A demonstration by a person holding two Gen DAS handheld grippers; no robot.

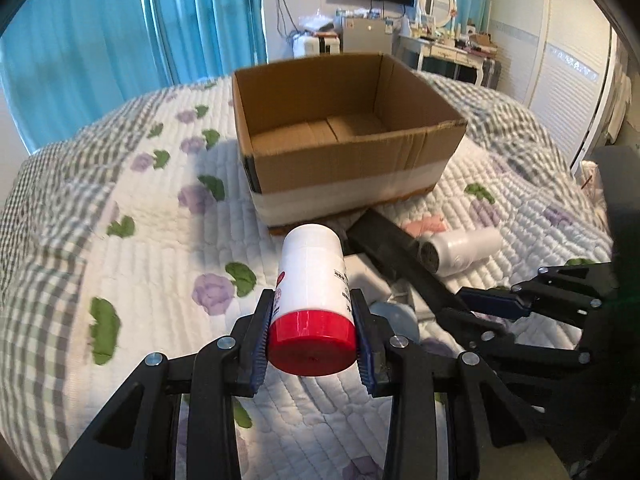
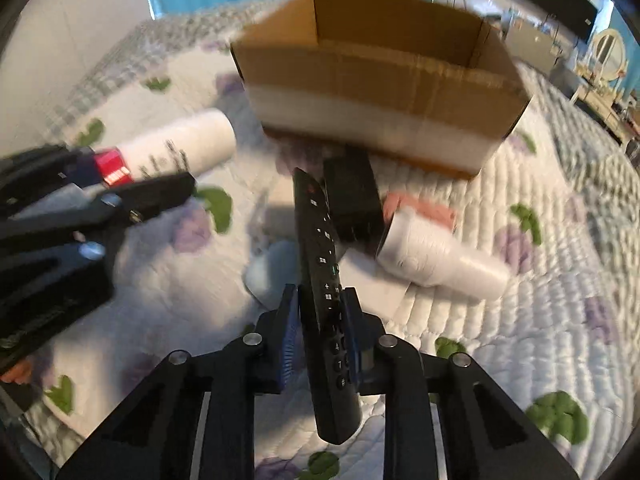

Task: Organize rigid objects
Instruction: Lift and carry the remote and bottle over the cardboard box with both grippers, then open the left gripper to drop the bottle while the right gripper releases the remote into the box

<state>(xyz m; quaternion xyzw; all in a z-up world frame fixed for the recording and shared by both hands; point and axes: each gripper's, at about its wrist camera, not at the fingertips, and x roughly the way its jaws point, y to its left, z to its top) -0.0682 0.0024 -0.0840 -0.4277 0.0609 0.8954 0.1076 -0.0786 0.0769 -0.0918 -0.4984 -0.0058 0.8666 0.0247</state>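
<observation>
Box: one open brown cardboard box [image 1: 344,128] on the quilted floral bed [image 1: 132,216], only bare cardboard showing inside. Your left gripper [image 1: 314,336] has its fingers clamped on one white plastic bottle with a red cap [image 1: 312,300], held short of the box. Your right gripper [image 2: 320,328] pinches one black remote control [image 2: 324,280]. One white cylindrical bottle [image 2: 440,258] lies on the bed beside one black rectangular block [image 2: 352,196].

On the bed: 1 cardboard box [image 1: 348,168], 2 white bottles [image 1: 312,280] [image 1: 464,250], 1 remote control [image 2: 324,280], 1 black case [image 2: 352,196].
</observation>
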